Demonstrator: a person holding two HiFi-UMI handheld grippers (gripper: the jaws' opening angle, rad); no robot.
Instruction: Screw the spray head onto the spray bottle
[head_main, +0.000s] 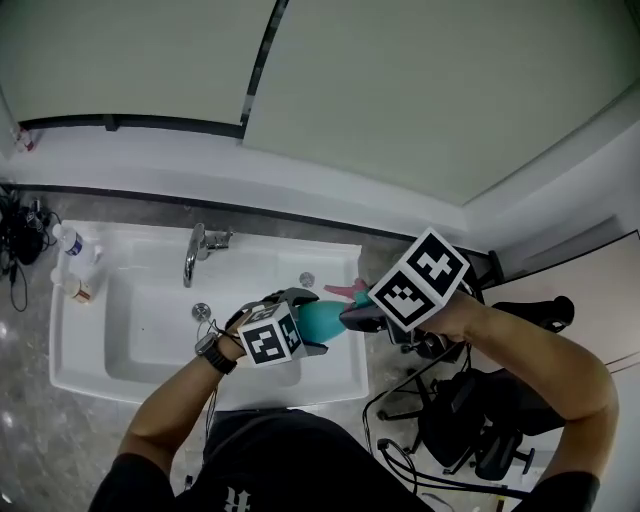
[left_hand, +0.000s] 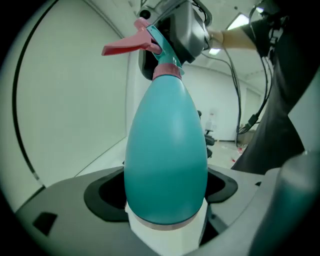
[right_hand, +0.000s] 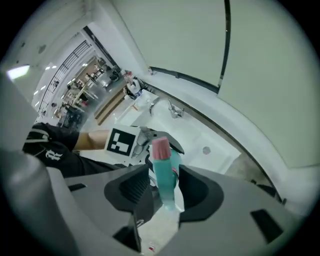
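Spray bottle (left_hand: 167, 160): teal plastic, smooth, soft satin sheen.
Spray head (left_hand: 150, 44): hard smooth plastic, with a teal body and a pink trigger and collar.
Left gripper (left_hand: 165, 197) and right gripper (right_hand: 162, 187): grey matt plastic shells. The jaws are lined with black matt pads (right_hand: 131, 186), which are ribbed on the right one.
Marker cube (head_main: 418, 278): flat matt white faces with black print.
Sink (head_main: 150, 335): white, glossy, ceramic-looking.
Faucet (head_main: 195, 255): bright chromed metal.
Bench (head_main: 130, 212): grey mottled stone look, slight shine.
Wall panels (head_main: 400, 90): pale, smooth, matt.
Shirt (head_main: 270, 460): black cloth, matt.
Watch (head_main: 214, 352): black strap, matt; material unclear.
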